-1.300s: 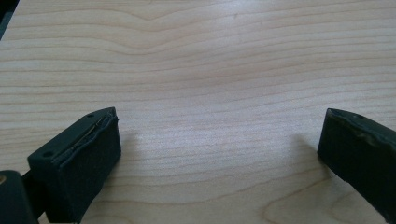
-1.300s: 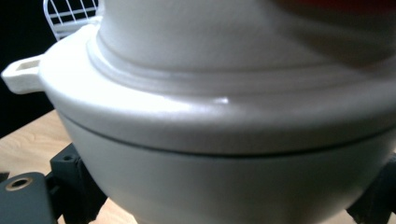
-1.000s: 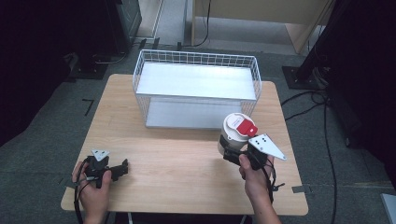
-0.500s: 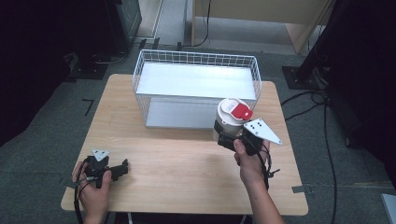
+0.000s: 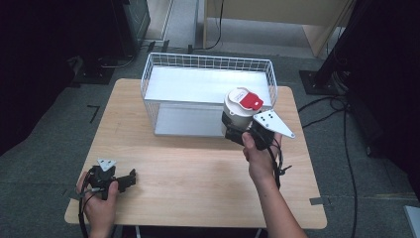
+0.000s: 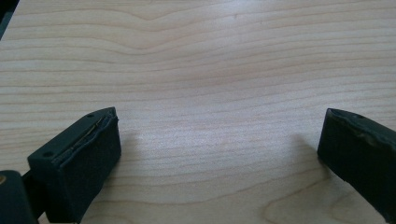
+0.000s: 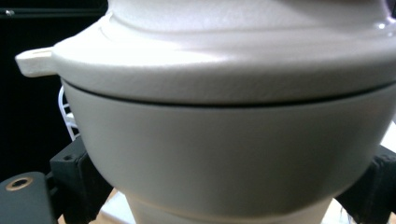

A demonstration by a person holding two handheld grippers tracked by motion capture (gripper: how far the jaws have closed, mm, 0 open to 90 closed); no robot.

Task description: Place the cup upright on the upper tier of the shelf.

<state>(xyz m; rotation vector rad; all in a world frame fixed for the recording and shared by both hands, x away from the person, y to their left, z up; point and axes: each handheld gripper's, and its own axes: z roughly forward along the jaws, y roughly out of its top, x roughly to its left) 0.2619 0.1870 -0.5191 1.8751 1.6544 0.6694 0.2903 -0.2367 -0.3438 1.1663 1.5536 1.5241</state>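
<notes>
The round cream-white plastic canister with a red flap on its lid is lifted off the counter, held upright in front of the near right corner of the white wire basket. In the high view its lid rises about level with the basket's front rim, and its body overlaps the basket's front wall; whether the two touch cannot be told. In the right gripper view the canister looms close: a wide lid with a small tab sticking out at one side, a dark seam under the lid, and a body that narrows toward its base.

The right gripper has its black jaws clamped on the lower part of the canister, one jaw at each side of the narrowing body. The person's right hand grips it from behind, the grey three-cornered plate pointing to the right, the cable trailing along the forearm.

The white wire basket stands at the far middle of the light wooden counter, with a pale flat floor inside.

The left gripper rests low at the counter's near left corner in the person's left hand. In the left gripper view its jaws stand wide apart over bare wood grain, with nothing between them.
</notes>
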